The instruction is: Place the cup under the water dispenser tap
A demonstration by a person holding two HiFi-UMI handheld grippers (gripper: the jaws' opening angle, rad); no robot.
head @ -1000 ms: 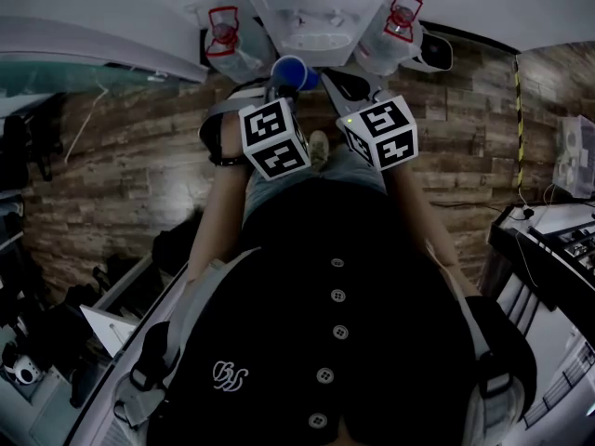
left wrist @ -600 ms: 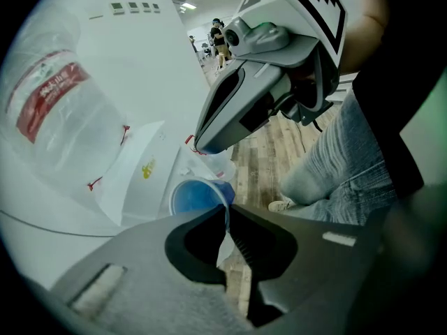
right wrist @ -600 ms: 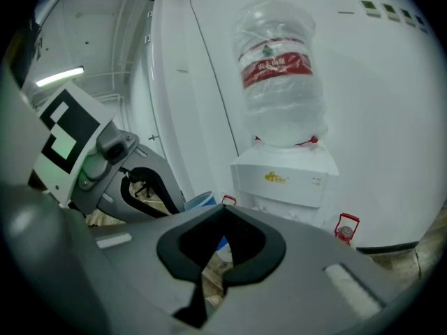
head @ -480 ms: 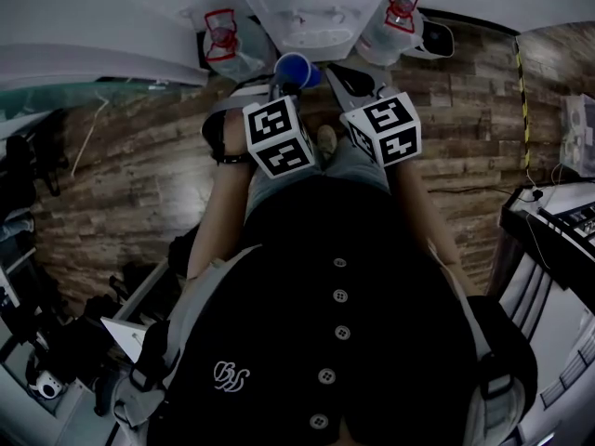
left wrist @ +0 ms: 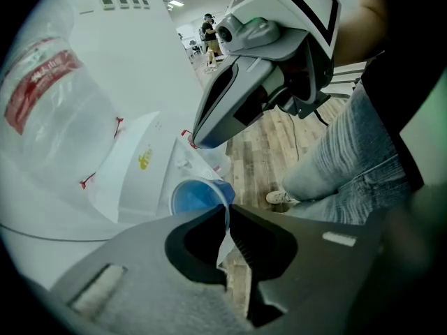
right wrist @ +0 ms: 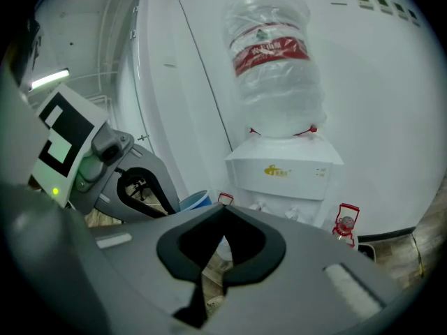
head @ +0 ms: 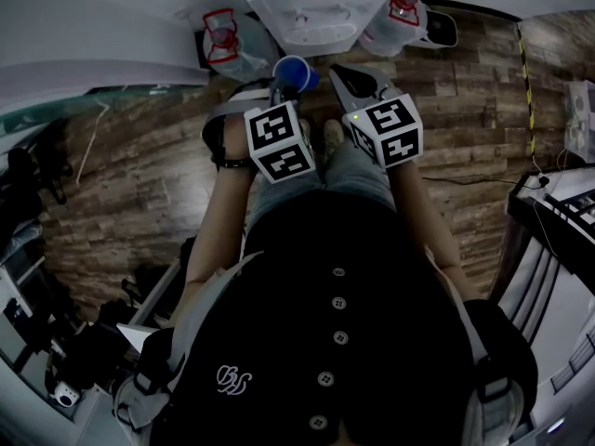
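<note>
A blue cup (head: pixel 294 72) hangs just in front of the white water dispenser (head: pixel 302 12), below its taps (right wrist: pixel 262 204). My left gripper (head: pixel 284 89) is shut on the cup's wall; in the left gripper view the rim of the cup (left wrist: pixel 199 195) is pinched between the jaw tips of that gripper (left wrist: pixel 228 211). My right gripper (head: pixel 337 71) sits just right of the cup, shut and holding nothing. In the right gripper view its tips (right wrist: pixel 223 208) meet, with the cup (right wrist: pixel 195 201) to their left and the dispenser (right wrist: pixel 283 173) straight ahead.
A large water bottle (right wrist: pixel 272 61) stands on top of the dispenser. Spare bottles with red handles (head: pixel 223 40) (head: pixel 400 12) flank its base on the wooden floor (head: pixel 139 175). The person's legs and shoe (left wrist: pixel 283 197) are close behind the grippers. A desk with equipment (head: pixel 558 221) is at right.
Both grippers have drifted a little lower in front of the dispenser. The cup has stayed in the left grip, and the right gripper has stayed shut.
</note>
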